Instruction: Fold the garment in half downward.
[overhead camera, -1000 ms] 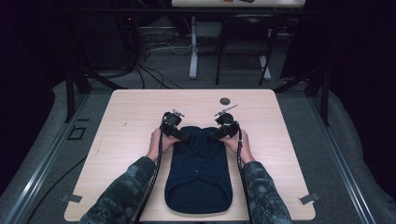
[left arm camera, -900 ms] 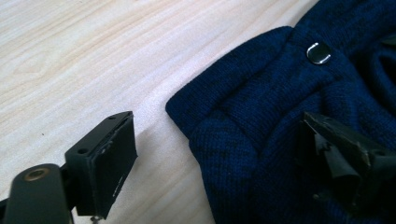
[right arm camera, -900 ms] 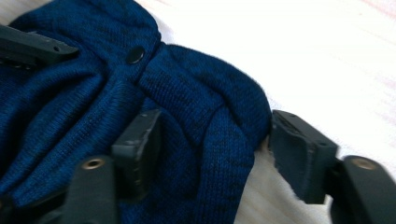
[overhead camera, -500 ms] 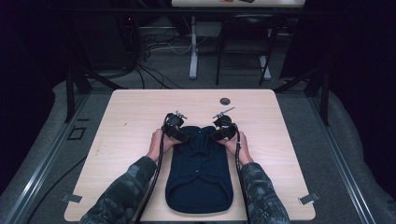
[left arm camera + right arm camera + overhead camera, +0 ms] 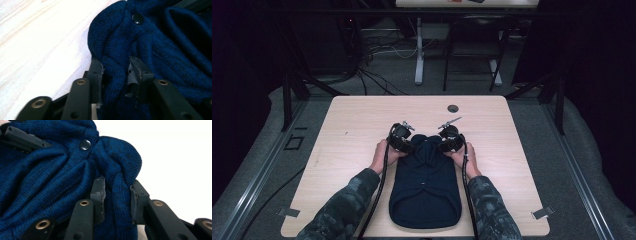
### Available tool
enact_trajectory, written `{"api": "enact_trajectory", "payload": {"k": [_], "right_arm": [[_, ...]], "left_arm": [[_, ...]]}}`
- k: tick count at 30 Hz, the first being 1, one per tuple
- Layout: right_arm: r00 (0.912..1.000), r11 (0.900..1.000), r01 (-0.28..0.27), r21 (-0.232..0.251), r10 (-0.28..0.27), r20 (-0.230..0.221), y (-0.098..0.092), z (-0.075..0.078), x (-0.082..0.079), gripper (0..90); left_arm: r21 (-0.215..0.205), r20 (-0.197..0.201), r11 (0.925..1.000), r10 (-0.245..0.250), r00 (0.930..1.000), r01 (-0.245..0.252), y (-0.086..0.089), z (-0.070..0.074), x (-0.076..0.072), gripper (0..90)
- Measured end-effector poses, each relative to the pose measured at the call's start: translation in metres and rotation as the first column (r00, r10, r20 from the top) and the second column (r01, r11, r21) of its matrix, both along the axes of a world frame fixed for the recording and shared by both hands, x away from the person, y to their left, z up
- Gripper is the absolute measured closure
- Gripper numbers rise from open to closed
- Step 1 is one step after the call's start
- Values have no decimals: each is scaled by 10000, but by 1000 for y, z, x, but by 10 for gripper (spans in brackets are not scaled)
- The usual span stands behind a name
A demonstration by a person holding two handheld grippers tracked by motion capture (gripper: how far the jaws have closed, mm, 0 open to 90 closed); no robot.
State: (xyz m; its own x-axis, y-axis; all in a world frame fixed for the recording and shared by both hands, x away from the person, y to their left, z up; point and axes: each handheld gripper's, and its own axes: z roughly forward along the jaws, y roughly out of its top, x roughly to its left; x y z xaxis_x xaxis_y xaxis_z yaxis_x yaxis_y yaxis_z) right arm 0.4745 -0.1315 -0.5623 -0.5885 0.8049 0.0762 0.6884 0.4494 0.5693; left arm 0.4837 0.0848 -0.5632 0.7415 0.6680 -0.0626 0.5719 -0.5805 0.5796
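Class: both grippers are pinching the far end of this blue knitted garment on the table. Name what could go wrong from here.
1. Each gripper, left and right, pinches only a narrow fold of the garment, so the knit may slip free.
2. Bunched fabric near the button could crease or fold unevenly.

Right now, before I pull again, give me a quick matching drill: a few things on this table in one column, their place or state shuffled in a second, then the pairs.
Things:
1. dark blue knitted garment
2. left gripper
3. right gripper
4. small round dark grommet

Places or states:
A. set in the light wooden table near its far edge
B. fingers clamped on the knit's left far corner
C. lying flat, bunched at its far end
D. fingers clamped on the knit's right far corner

Pairs: 1-C, 2-B, 3-D, 4-A
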Motion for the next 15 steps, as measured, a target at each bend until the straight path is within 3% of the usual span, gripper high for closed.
{"api": "enact_trajectory", "payload": {"k": [5,9,15], "right_arm": [[9987,9991,7,-421,14,503,6,0,-6,714],[9991,9992,-129,-371,144,403,4,1,-6,719],[9945,9984,-209,-521,262,1013,4,3,-10,736]], "left_arm": [[26,59,10000,-89,9999,89,-1,0,-1,704],[240,229,9995,-218,9995,212,-3,1,-3,709],[-150,232,9998,-95,9997,99,1,4,-3,714]]}}
